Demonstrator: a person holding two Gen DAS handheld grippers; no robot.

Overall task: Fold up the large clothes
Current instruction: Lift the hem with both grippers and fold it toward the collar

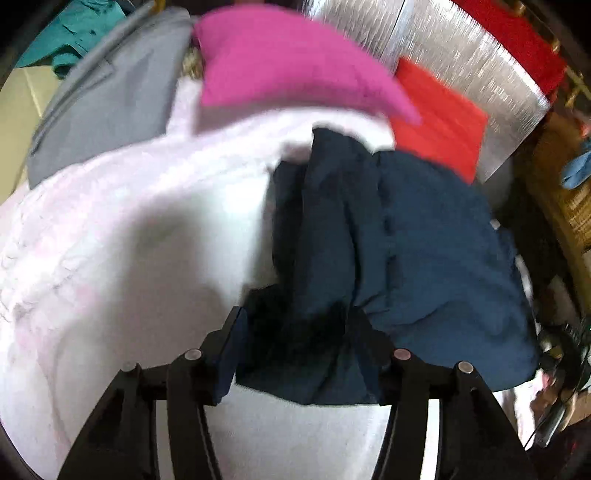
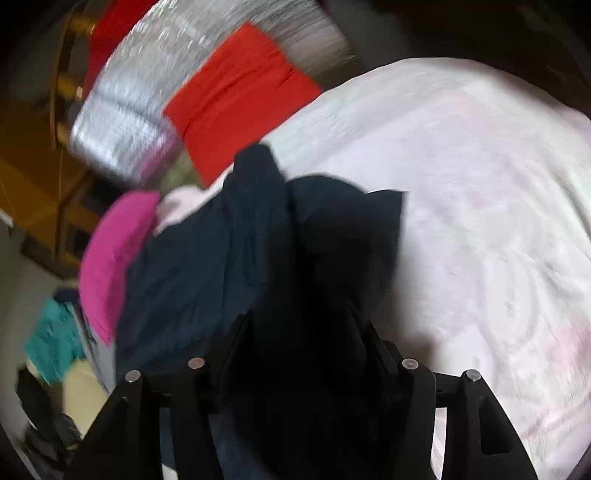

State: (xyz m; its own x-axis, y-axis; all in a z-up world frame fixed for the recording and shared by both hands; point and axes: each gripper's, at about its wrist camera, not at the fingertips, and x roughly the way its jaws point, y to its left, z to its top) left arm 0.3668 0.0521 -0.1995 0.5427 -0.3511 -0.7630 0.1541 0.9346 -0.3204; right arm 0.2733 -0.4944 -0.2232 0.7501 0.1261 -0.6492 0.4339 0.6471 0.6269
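Presently, item under handling: one navy garment (image 1: 424,236), large, crumpled, lying on a pale pink-white bedspread (image 1: 110,240).

Left gripper (image 1: 306,354): fingers partly spread, a bunched fold of the navy cloth lying between them; whether the pads press on it cannot be told from the blurred left wrist view.

Right gripper (image 2: 299,354): fingers partly spread, a thick dark wad of the same garment (image 2: 221,240) filling the gap and rising ahead of them; a firm pinch is likely but not certain.

Surroundings: magenta cushion (image 1: 280,59) beyond the left fingers; red folded cloth (image 1: 439,122) ahead and to their right, against a silver quilted sheet (image 1: 461,55); grey garment (image 1: 110,107) ahead to their left; teal garment (image 1: 70,33) farther off on that side.

Step in hand, as judged: taking up two edges to spread the garment flat before folding.

Handling notes: grip single seams or corners, not wads; draw both pairs of fingers apart evenly until the cloth hangs taut; keep the bedspread out of the pinch; lay down clear of the cushion.
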